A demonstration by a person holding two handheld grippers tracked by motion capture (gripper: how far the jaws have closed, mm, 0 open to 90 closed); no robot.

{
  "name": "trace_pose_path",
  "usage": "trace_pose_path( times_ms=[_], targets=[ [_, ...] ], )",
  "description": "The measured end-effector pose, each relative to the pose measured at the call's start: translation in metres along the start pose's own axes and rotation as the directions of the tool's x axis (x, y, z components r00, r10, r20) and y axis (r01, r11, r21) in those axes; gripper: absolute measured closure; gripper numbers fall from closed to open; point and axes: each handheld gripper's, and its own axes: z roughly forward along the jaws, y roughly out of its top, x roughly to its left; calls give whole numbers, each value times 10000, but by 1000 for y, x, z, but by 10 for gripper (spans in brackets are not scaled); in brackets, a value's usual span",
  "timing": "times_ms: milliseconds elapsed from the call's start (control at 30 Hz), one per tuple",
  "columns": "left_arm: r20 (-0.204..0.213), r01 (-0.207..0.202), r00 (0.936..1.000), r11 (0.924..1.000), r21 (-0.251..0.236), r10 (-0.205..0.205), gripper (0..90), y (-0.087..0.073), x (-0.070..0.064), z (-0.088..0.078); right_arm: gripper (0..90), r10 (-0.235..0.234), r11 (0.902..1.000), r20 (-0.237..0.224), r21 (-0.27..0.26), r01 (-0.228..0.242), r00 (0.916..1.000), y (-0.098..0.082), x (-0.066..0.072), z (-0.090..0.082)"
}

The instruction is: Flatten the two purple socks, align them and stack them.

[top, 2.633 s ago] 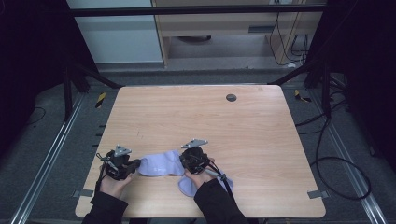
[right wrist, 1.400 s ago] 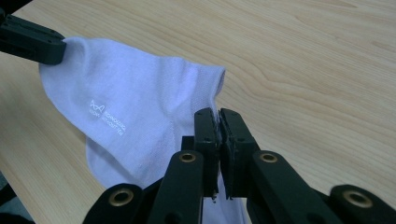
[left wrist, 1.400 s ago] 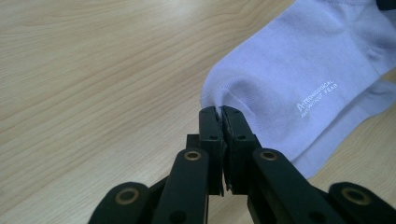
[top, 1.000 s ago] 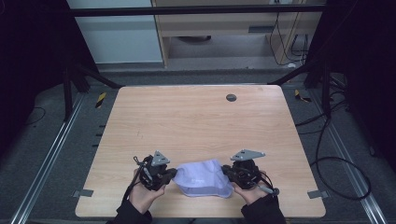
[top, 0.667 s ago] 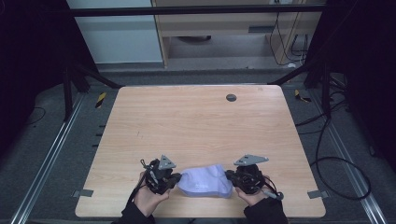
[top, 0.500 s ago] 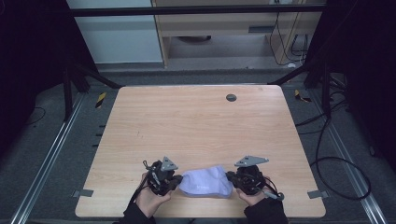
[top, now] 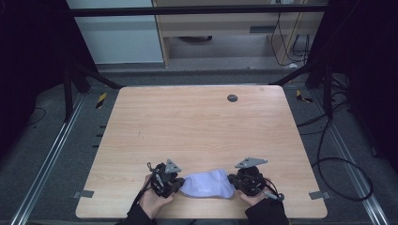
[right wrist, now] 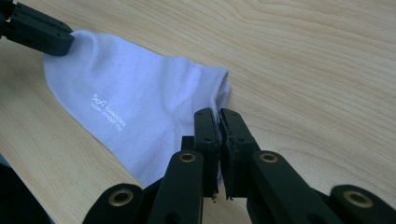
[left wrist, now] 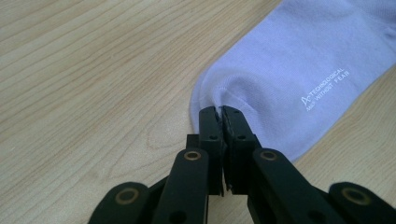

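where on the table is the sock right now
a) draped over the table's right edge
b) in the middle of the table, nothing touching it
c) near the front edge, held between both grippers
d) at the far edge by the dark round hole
c: the sock lies flat near the table's front edge, with the left gripper shut on one end and the right gripper shut on the other.

Right gripper [right wrist: 219, 114] fingers [right wrist: 205, 135] pinch the white sock's [right wrist: 130, 116] edge on the table [right wrist: 317, 70].

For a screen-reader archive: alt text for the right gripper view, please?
The right gripper pinches one end of a pale lavender sock lying on a wooden table. The left gripper holds the far end.
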Motion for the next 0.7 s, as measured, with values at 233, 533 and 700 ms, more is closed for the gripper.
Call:
trace_pose_path(
  times_ms=[233, 533, 700],
  targets=[
    [-59, 78, 10000, 10000, 12, -78, 866, -1, 2, 3, 862, 43, 9999, -18, 108, -43, 10000, -1, 0, 5],
    [-270, 190, 9994, 9992, -366, -200, 772, -2, 4, 4, 813, -56, 9997, 124, 222, 53, 9999, -4, -1, 10],
    [-439, 96, 9989, 9921, -1254, -152, 679, 2, 5, -9, 749, -63, 9990, 257, -449, 74, 9996, -3, -2, 3]
  ],
)
